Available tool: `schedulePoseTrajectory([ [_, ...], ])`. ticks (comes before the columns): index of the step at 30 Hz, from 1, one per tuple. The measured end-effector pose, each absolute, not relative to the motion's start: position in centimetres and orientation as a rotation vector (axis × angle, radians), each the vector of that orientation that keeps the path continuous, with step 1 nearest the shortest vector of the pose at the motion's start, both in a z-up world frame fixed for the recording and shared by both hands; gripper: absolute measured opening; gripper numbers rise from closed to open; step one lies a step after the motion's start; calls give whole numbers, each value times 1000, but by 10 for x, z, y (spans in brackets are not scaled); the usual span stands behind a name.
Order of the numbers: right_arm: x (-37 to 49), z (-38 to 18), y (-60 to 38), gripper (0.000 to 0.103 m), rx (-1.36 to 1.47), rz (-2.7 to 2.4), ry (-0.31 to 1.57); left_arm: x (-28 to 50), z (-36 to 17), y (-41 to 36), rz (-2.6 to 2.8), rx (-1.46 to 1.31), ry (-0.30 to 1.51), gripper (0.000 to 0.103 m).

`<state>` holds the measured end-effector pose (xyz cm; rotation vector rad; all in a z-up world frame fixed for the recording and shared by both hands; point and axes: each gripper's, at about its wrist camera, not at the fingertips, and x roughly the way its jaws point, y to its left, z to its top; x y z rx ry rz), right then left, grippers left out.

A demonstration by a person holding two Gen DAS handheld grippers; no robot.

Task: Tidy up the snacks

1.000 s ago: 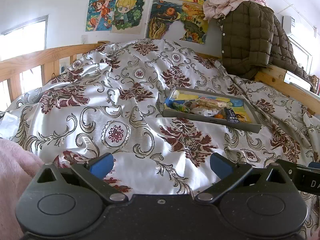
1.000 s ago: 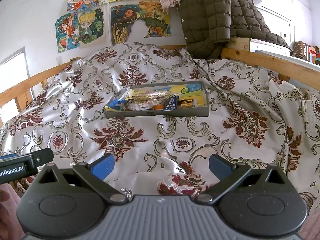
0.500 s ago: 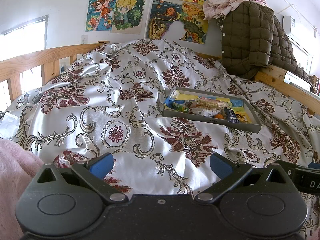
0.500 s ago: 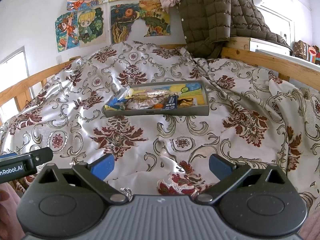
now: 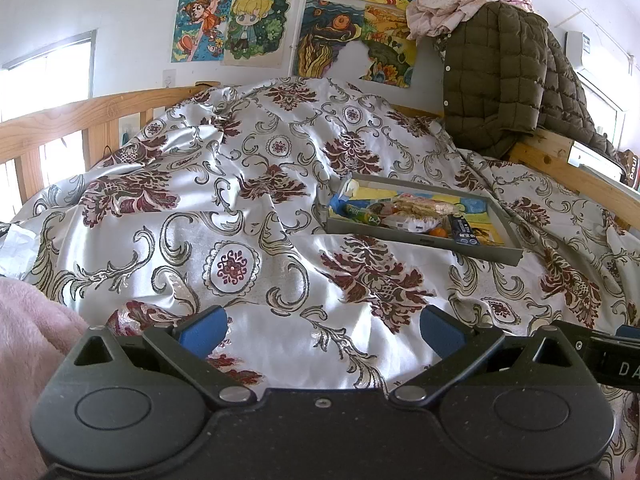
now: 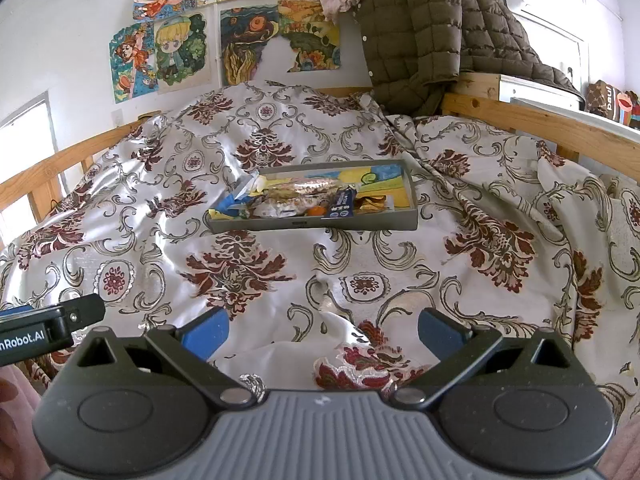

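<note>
At the far left of the left wrist view a pink fleece sleeve (image 5: 28, 344) is showing at the frame edge, and behind it a wooden bed rail (image 5: 76, 120) is running along a bright window. The left gripper (image 5: 322, 330) is hovering low over a satin bedspread (image 5: 240, 240) patterned with maroon flowers and grey scrolls — its jaws are standing wide apart, the blue pads (image 5: 202, 330) gripping nothing. Cartoon drawings (image 5: 236, 28) are hanging on the white wall above the bed.

Further right, a shallow grey tray (image 5: 480, 250) is lying on the bedspread, well apart from both grippers. Snacks (image 5: 416, 216) are sitting heaped in its left and middle part: a green tube, crinkly clear wrappers, a small orange item and a dark blue packet. The tray's right end is showing its yellow and blue printed floor.

An olive quilted jacket (image 5: 492, 76) is draping over the bed's right rail, with a pale cloth bunched on top of it.

In the right wrist view the right gripper (image 6: 322, 330) is likewise holding its jaws wide and empty above the spread, the tray (image 6: 360, 222) lying straight ahead of it — the tip of the other tool is poking in at the left edge.
</note>
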<state>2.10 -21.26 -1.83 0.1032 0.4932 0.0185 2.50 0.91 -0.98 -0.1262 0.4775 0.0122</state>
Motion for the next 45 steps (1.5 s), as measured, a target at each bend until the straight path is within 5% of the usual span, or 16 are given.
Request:
schedulePoseTrajectory([
  [45,21,-19,-215,103,102,17,495,25,-9,8,11,-127,479,102],
])
